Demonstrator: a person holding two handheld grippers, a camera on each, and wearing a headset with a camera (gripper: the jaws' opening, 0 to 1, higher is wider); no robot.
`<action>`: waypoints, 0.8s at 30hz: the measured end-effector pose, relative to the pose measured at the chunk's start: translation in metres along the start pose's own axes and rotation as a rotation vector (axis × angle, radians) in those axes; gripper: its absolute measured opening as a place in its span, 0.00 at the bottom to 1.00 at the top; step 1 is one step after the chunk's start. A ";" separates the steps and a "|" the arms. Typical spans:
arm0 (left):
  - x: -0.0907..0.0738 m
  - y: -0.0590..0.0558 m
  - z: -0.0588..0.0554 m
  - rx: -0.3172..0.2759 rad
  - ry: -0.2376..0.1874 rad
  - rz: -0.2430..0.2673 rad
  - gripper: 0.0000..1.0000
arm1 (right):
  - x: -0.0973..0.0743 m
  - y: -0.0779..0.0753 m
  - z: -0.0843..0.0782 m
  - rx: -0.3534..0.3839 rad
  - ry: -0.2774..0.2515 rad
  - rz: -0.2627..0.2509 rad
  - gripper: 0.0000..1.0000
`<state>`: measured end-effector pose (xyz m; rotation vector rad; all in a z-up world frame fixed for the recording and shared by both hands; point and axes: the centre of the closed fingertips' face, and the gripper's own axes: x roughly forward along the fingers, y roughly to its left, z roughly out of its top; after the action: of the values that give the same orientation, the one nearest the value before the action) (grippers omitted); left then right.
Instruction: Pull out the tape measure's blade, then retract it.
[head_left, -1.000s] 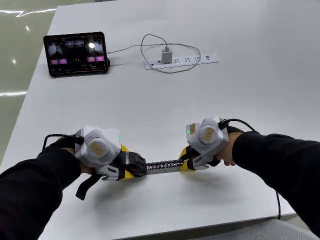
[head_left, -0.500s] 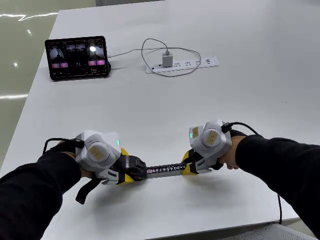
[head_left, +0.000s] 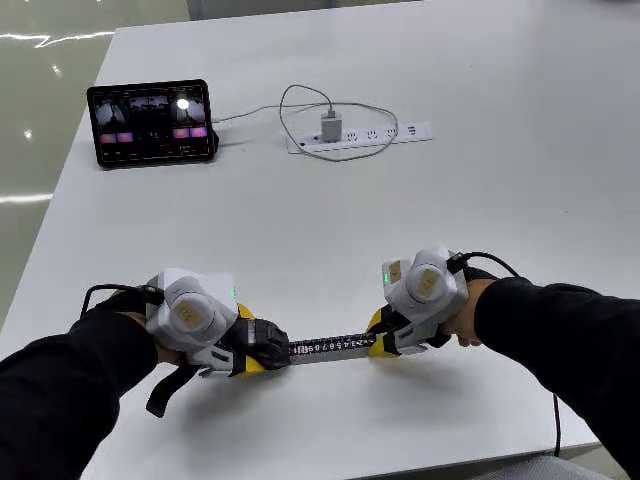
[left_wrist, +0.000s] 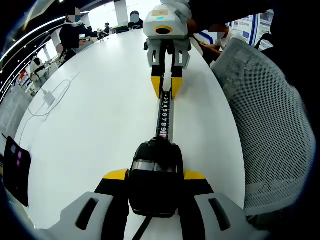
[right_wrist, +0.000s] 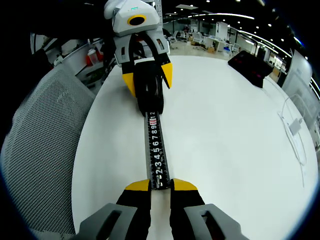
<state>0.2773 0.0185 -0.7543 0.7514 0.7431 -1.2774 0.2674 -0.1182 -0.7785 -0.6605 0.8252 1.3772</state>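
1. Your left gripper (left_wrist: 155, 176) is clamped on the black tape measure case (head_left: 264, 342), lower left of head view.
2. Your right gripper (right_wrist: 160, 186) pinches the blade (right_wrist: 154, 150) end, lower ctr-right.
3. Blade runs straight btwn them over the white table (head_left: 300, 230).

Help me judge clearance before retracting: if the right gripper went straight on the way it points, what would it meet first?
The right gripper, shut on the blade, points along it at the black tape measure case clamped in the left gripper. It would likely meet that case first.
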 end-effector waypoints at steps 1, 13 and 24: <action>0.000 0.000 0.000 0.000 0.001 0.000 0.32 | 0.000 0.000 -0.001 0.002 0.001 0.000 0.10; 0.000 0.000 -0.001 0.002 0.013 -0.012 0.32 | -0.005 -0.001 -0.010 0.007 0.010 -0.007 0.10; 0.000 0.000 0.000 0.006 0.010 -0.013 0.32 | -0.009 -0.002 -0.017 0.017 0.011 -0.011 0.10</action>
<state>0.2769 0.0186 -0.7548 0.7592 0.7539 -1.2892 0.2670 -0.1373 -0.7810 -0.6596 0.8399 1.3562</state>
